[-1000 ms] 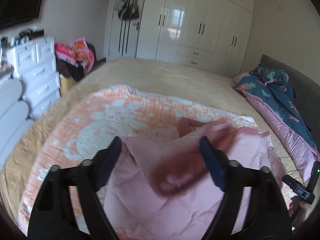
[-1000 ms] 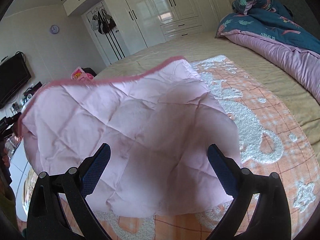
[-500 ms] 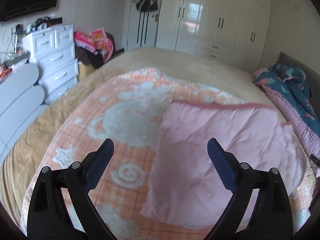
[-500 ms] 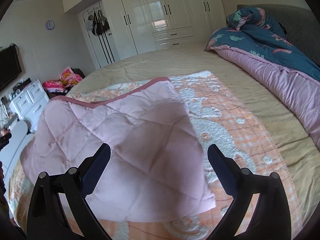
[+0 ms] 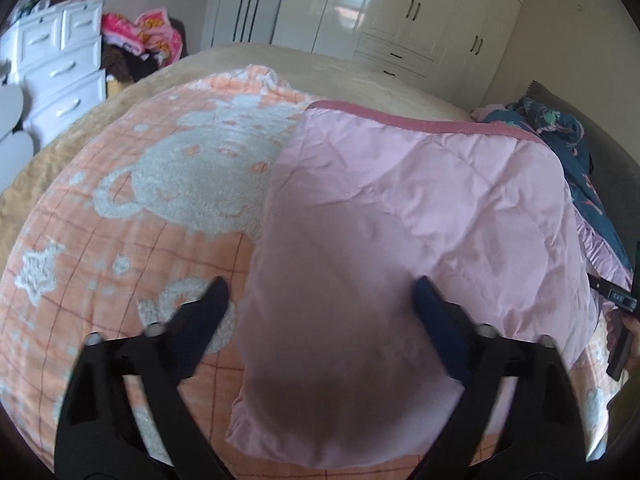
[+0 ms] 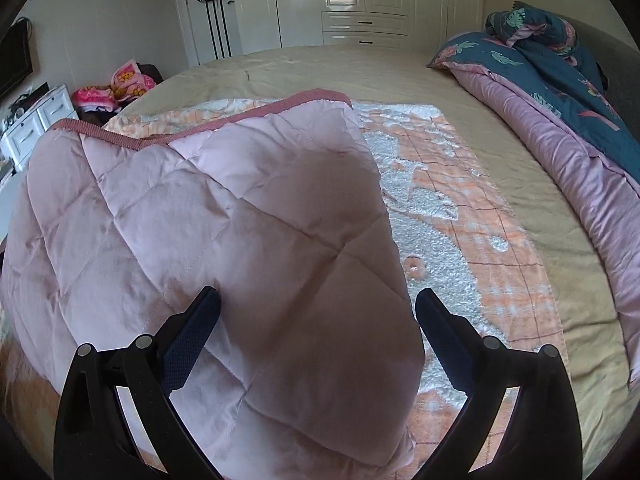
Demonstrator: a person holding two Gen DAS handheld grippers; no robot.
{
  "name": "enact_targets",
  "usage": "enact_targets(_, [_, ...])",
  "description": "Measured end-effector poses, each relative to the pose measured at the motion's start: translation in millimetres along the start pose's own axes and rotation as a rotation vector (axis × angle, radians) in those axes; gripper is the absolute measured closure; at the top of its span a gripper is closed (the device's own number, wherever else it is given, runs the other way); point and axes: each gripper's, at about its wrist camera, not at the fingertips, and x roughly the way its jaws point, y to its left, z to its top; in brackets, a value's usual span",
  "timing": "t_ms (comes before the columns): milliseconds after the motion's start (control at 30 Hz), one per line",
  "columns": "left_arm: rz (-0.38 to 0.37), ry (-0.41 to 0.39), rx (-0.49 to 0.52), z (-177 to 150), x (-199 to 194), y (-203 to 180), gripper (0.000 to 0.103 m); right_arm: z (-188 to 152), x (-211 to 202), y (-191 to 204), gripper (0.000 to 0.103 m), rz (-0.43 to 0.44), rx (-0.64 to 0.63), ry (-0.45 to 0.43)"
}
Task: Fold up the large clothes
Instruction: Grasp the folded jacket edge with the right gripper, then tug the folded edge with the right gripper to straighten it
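A pale pink quilted cover [image 5: 420,232] with a darker pink bound edge lies folded flat on an orange and white bear-pattern blanket [image 5: 160,184] on the bed. It also shows in the right wrist view [image 6: 224,240]. My left gripper [image 5: 320,300] is open and empty, over the cover's near left part. My right gripper [image 6: 318,304] is open and empty, over the cover's near right corner. Neither touches the fabric that I can see.
A beige bedspread [image 6: 320,72] covers the bed. A rolled blue floral and purple duvet [image 6: 560,92] lies along the right side. White drawers [image 5: 60,60] and a pile of pink clothes [image 5: 140,36] stand at the left. White wardrobes [image 6: 360,0] line the far wall.
The pink cover was in the air a second ago and now lies flat on the blanket. Both grippers have come closer and lower over it, jaws still open.
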Motion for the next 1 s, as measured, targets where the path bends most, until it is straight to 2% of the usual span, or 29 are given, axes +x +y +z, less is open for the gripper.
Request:
enact_targets(33, [0.007,-0.012,0.018,0.1,-0.9,-5.9,0.062,-1.1,1.5,0.9,0.014,0.011,-0.006,0.0])
enact_targets(67, [0.028,-0.02,0.035,0.0,-1.3,-9.9,0.073,-1.7,2.7,2.0,0.021,0.021,-0.012,0.002])
enact_targets(100, [0.041,-0.025,0.06,0.3,-0.9,-14.7,0.078,-3.4,2.6,4.1,0.03,0.018,-0.018,-0.005])
enact_targets(133, [0.05,-0.028,0.084,-0.3,-1.0,-18.8,0.084,-5.6,1.3,6.8,0.045,0.017,-0.028,-0.014])
enact_targets(167, [0.06,-0.035,0.098,-0.5,-1.2,-21.1,0.086,-7.0,-0.8,9.8,0.051,0.005,-0.038,-0.019])
enact_targets(233, [0.074,-0.057,0.121,1.2,-3.7,-24.6,0.089,-7.6,-6.0,12.5,0.071,-0.024,-0.05,-0.033])
enact_targets(300, [0.087,-0.093,0.141,4.9,-11.6,-29.0,0.09,-7.8,-15.7,14.1,0.08,-0.035,-0.054,-0.07])
enact_targets(433, [0.092,-0.196,0.179,25.3,-35.1,-41.9,0.091,7.0,-41.1,10.1,0.085,-0.047,0.0,-0.187])
enact_targets(533, [0.116,-0.234,0.184,44.5,-35.0,-47.4,0.091,30.8,-47.5,6.5,0.085,-0.033,0.032,-0.229])
enact_targets(733, [0.154,-0.195,0.09,78.1,3.4,-42.4,0.091,66.6,-30.2,-2.7,0.086,-0.016,0.091,-0.227])
enact_targets(833, [0.174,-0.167,0.064,86.0,22.2,-40.3,0.091,70.1,-15.9,-8.9,0.086,-0.02,0.122,-0.207])
enact_targets(1000, [0.218,-0.127,0.079,86.0,47.7,-42.5,0.091,63.3,9.5,-14.8,0.086,-0.033,0.163,-0.16])
